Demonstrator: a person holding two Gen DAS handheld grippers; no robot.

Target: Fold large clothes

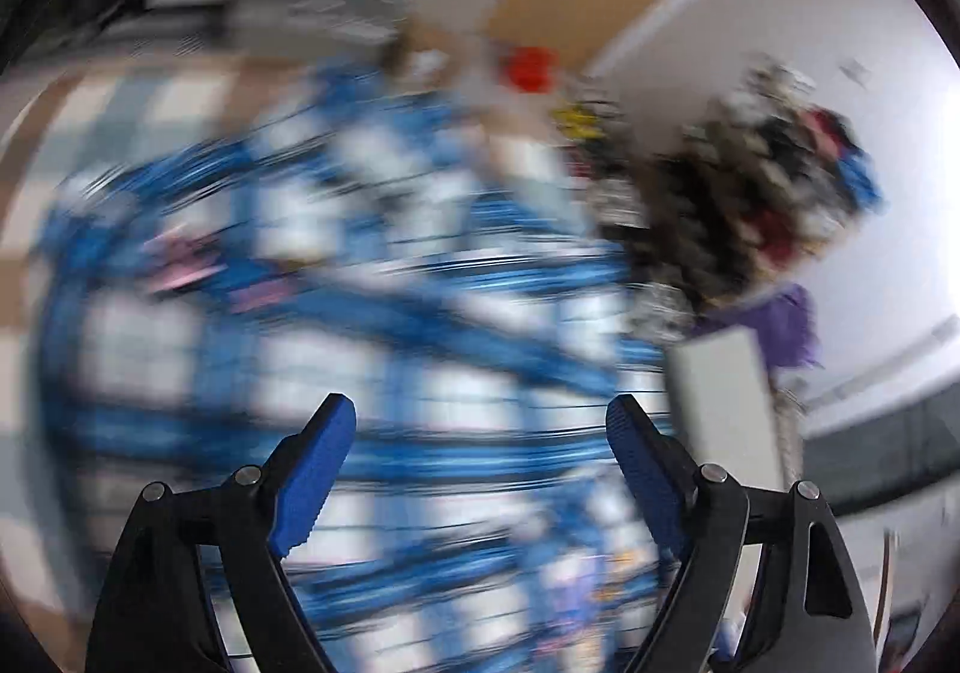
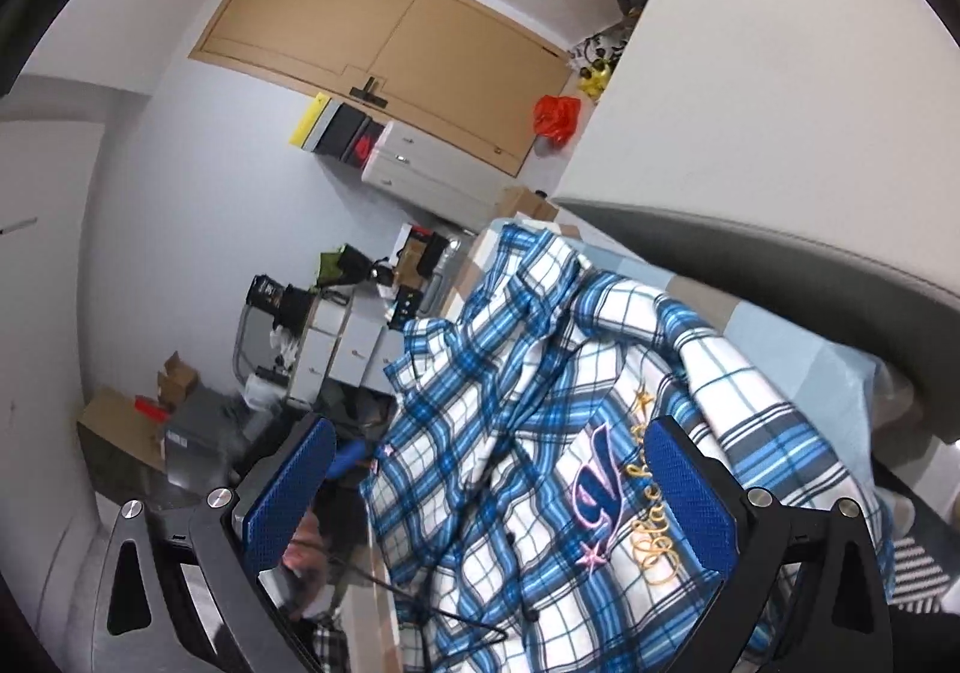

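Observation:
A blue and white plaid shirt point(image 2: 510, 373) lies bunched on the bed, its embroidered lettering point(image 2: 606, 499) facing up. My right gripper point(image 2: 491, 427) hangs just over it, open wide. The cloth lies between and beneath its blue fingers point(image 2: 288, 487), and neither pad presses on it. The left wrist view is badly blurred. There the same plaid shirt point(image 1: 372, 313) fills the middle, and my left gripper point(image 1: 480, 421) stands open above it with nothing clamped between its blue pads point(image 1: 321, 469).
The bed has a pale blue and beige checked cover point(image 2: 780, 349) and a grey headboard point(image 2: 780, 253) below a white panel point(image 2: 750, 103). Drawers point(image 2: 420, 163), boxes point(image 2: 114, 421), a red bag point(image 2: 558, 115) and a cluttered shelf point(image 1: 750, 181) line the walls.

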